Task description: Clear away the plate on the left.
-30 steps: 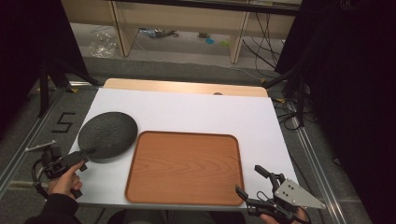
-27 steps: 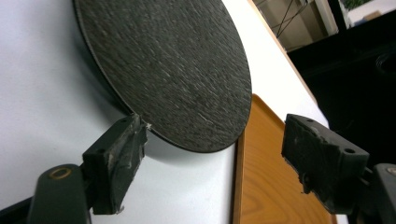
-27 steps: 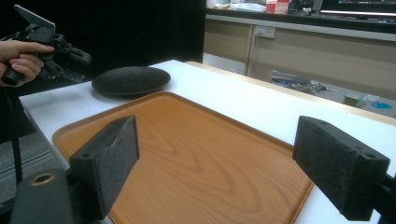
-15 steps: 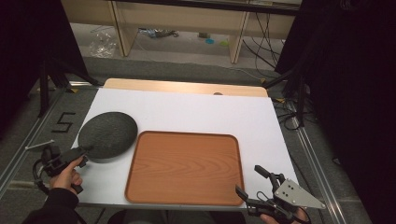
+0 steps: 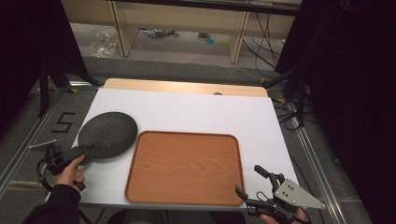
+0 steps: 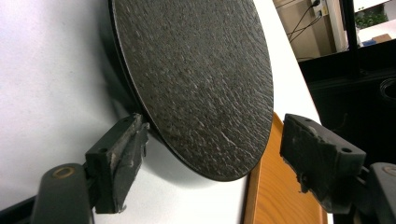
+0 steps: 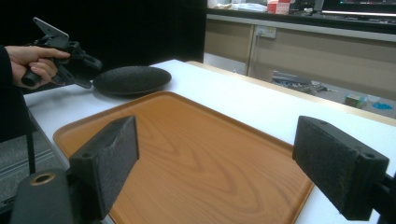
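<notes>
From my remote station I see the left hand-held gripper (image 5: 83,150) at the desk's (image 5: 196,112) left edge, its 2 jaws spread wide on either side of the near rim of a dark round plate (image 5: 108,135). In the left gripper view one jaw sits just beside the plate's (image 6: 196,79) rim and the other stands well clear of it, so nothing is clamped. The plate lies near the left edge, just beside the wooden tray (image 5: 184,168), which rests toward the desk's near edge. The right hand-held gripper (image 5: 259,184) is at the near right corner, just beside the tray's corner, jaws wide apart and holding nothing. In the right gripper view the tray (image 7: 187,158) stretches ahead, with the plate (image 7: 131,79) and left hand (image 7: 35,63) beyond.
</notes>
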The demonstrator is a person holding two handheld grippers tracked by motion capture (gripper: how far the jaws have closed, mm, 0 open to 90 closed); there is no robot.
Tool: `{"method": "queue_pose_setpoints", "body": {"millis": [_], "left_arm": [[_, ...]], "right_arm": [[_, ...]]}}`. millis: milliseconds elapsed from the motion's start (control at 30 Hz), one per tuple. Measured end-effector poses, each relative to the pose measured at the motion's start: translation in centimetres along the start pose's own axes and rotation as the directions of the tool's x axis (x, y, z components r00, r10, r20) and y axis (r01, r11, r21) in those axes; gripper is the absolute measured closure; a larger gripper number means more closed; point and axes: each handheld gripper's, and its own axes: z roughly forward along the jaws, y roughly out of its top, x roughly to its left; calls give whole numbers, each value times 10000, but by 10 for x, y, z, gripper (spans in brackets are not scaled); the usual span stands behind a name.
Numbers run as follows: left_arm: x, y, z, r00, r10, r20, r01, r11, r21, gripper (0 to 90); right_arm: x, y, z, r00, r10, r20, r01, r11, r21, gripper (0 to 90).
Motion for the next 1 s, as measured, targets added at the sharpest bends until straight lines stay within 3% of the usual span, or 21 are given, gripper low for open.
{"method": "queue_pose_setpoints", "body": {"millis": [367,1000], "left_arm": [[6,2,9,9967,-570,576,566,9984,91,233],[12,5,21,9905,-1065,871,1066,9943,38,280]], "right_arm": [[1,0,0,10000,55,-22,-55,10000,39,156],[1,0,0,10000,51,-42,-50,10000,57,156]]}}
